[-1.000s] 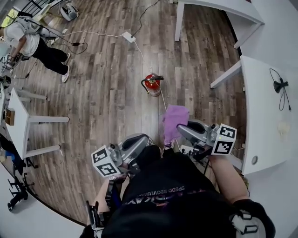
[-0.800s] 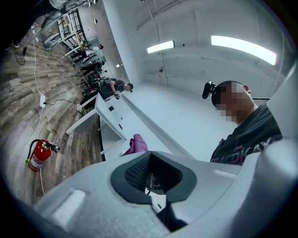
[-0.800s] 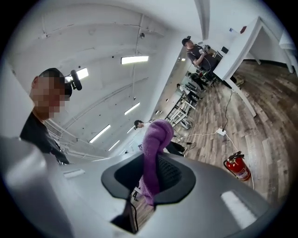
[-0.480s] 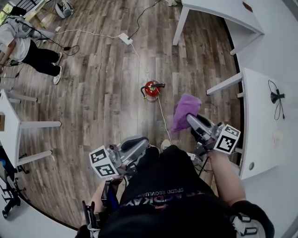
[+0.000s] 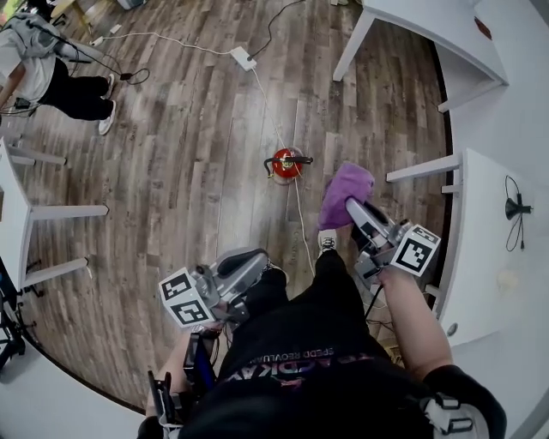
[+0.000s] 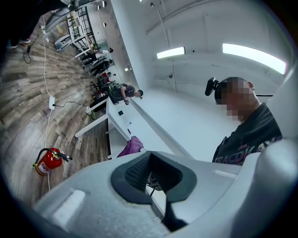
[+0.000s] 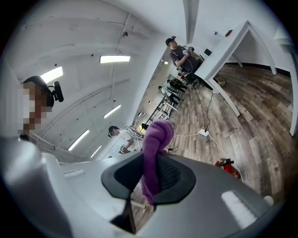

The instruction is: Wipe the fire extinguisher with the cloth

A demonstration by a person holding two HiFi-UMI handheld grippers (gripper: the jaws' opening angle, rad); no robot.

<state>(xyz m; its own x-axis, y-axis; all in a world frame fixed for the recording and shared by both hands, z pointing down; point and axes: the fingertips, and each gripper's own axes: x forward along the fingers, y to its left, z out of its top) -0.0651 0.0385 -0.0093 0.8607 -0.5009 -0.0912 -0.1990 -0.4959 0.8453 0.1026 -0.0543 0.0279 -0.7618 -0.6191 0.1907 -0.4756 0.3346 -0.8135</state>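
A small red fire extinguisher (image 5: 286, 163) stands upright on the wooden floor ahead; it also shows low in the left gripper view (image 6: 48, 161) and the right gripper view (image 7: 228, 166). My right gripper (image 5: 352, 207) is shut on a purple cloth (image 5: 345, 193), which hangs out past the jaws (image 7: 156, 144) in the air, just right of the extinguisher and apart from it. My left gripper (image 5: 256, 260) is held lower at my left side, shut with nothing in it, its pads (image 6: 137, 172) together.
A white cable (image 5: 300, 219) runs across the floor from a power strip (image 5: 243, 58) past the extinguisher. White tables stand at the right (image 5: 489, 249), top right (image 5: 429, 21) and left (image 5: 21, 227). A person (image 5: 51, 77) bends over at the far left.
My right gripper has carried the cloth forward and to the right, level with the extinguisher's right side. The left gripper has shifted slightly, still shut.
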